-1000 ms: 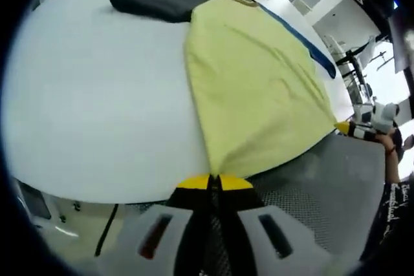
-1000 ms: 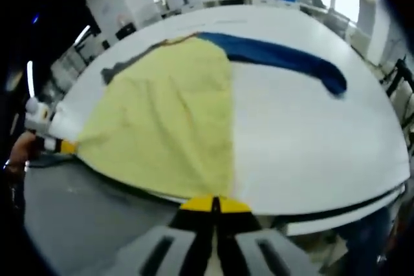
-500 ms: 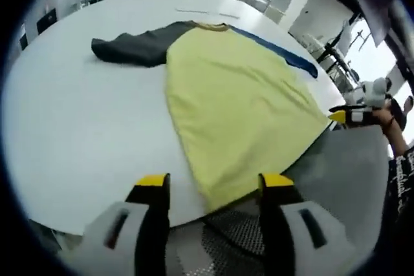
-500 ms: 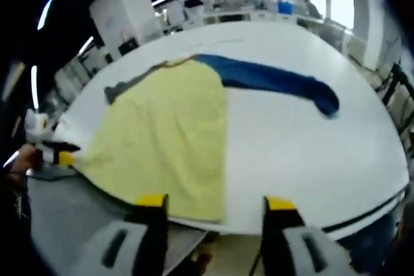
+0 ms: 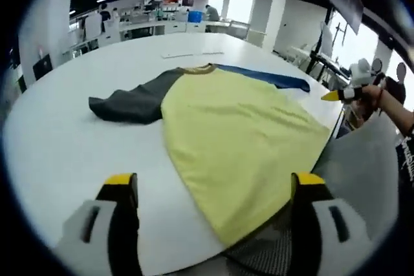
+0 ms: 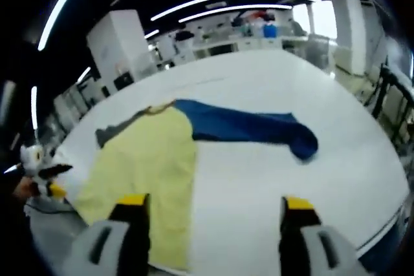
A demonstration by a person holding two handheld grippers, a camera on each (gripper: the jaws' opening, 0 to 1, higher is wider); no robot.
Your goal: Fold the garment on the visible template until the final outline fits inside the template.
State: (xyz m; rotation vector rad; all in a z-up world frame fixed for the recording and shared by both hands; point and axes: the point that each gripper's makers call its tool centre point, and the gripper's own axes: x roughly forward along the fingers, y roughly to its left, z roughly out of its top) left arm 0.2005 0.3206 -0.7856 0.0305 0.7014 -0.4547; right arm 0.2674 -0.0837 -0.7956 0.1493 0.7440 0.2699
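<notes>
Your left gripper (image 5: 213, 189) has its jaws spread wide at the bottom of the left gripper view, gripping nothing. Your right gripper (image 6: 210, 208) is equally wide and empty. The garment (image 5: 239, 140) lies flat mid-frame on the white table (image 5: 58, 153), yellow body between grey and blue sleeves.

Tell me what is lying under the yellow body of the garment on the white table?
Around the yellow garment body only the bare white table shows; its grey sleeve and blue sleeve lie beside it. Whether any template lies beneath cannot be seen, the cloth covers it.
</notes>
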